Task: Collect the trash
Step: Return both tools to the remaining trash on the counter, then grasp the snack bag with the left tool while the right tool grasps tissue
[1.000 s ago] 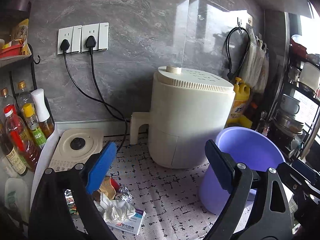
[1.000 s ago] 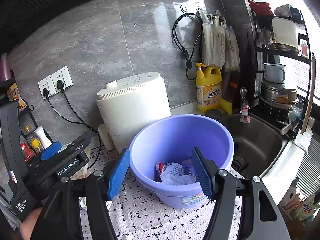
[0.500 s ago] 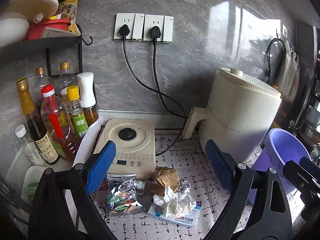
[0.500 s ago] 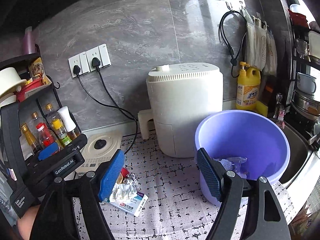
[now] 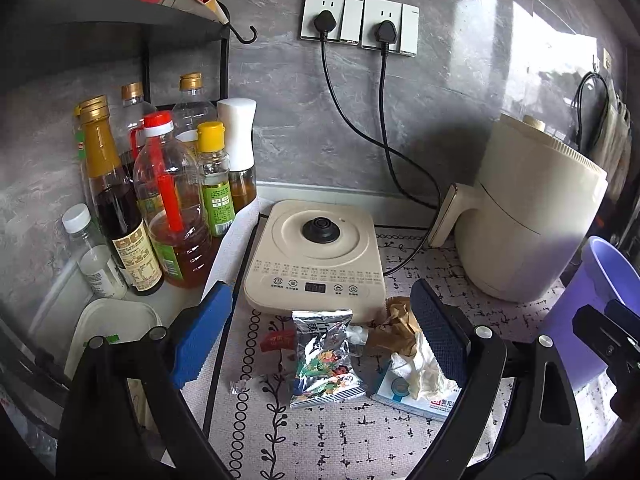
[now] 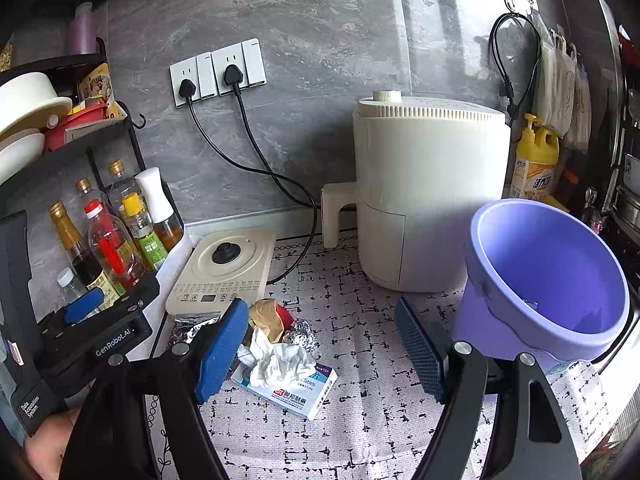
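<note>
Kitchen counter, grey stone wall behind, patterned mat (image 6: 360, 412) underfoot. Items listed left to right.

1. Black shelf rack (image 5: 120, 16), far left; bowls and packets on top, oil and sauce bottles (image 5: 168, 200) clustered below.
2. Left gripper (image 5: 320, 344): blue-padded jaws wide apart, nothing pressed between them; they frame the trash pile from above. In the right wrist view its black body shows at lower left, a hand (image 6: 48, 444) beneath it.
3. Cream induction base (image 5: 316, 256), flat on the counter, black knob at centre, control strip on the near edge.
4. Trash pile, on the mat just in front of the base:
 - small red wrapper (image 5: 278, 340), leftmost;
 - foil snack packet (image 5: 326, 360), lying flat;
 - crumpled brown paper (image 5: 396, 328), touching the base's near corner;
 - ball of foil (image 6: 302, 330), beside the brown paper;
 - crumpled white tissue (image 6: 276, 360), resting on a blue-and-white tablet box (image 6: 292, 390).
5. Two wall sockets (image 5: 360, 22), each with a black plug and cord running down.
6. Right gripper (image 6: 320, 354): jaws have just been opening and stand wide, empty; the left pad is beside the tissue, not touching it.
7. Cream air fryer (image 6: 428, 196), upright against the wall.
8. Purple bucket (image 6: 500, 320), right of the fryer, well apart from the pile; contents barely visible.
9. Yellow detergent bottle (image 6: 534, 164), behind the bucket.
</note>
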`<state>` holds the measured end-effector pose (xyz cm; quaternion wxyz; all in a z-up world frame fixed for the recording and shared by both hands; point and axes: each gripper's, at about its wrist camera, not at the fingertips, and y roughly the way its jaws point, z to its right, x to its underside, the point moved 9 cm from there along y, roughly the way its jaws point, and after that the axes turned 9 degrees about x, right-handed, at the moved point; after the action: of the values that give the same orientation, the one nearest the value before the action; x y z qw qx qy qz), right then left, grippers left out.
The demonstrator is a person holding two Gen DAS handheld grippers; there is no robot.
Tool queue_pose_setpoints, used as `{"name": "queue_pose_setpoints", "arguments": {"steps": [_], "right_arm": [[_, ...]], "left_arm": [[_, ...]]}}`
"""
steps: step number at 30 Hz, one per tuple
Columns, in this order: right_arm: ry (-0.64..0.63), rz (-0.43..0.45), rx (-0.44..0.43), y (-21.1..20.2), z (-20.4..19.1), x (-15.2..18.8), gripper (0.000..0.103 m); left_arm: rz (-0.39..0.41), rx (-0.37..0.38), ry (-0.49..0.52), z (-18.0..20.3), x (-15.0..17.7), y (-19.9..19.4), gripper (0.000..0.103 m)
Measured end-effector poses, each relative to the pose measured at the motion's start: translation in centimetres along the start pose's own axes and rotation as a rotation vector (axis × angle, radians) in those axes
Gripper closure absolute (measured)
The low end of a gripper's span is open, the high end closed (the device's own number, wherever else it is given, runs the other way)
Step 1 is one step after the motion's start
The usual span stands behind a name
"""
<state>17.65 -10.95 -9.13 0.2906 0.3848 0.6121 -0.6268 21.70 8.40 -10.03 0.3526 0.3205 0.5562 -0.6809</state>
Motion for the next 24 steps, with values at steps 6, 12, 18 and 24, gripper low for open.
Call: {"name": "queue_pose_setpoints", "arguments": {"steps": [6, 12, 18, 24], "right_arm": [[-0.044, -0.039, -0.051, 1.3, -1.1, 1.1, 0.031], [-0.102, -0.097, -0.102, 3.6, -2.1, 3.0, 0.038], [-0.114, -0.147, -0.132, 5.4, -2.7, 4.8, 0.046], [-0.132, -0.19, -0.157, 7.5, -2.7, 6.1, 0.051]], "left_arm": [[-0.02, -0.058, -0.015, -1.1, 1.6, 0.8, 0.013], [-0.077, -0.106, -0.059, -1.7, 4.5, 2.1, 0.013], [-0.152, -0.138, -0.064, -1.7, 7.3, 4.0, 0.013], [-0.194, -0.177, -0.094, -2.2, 8.6, 5.7, 0.013]]}}
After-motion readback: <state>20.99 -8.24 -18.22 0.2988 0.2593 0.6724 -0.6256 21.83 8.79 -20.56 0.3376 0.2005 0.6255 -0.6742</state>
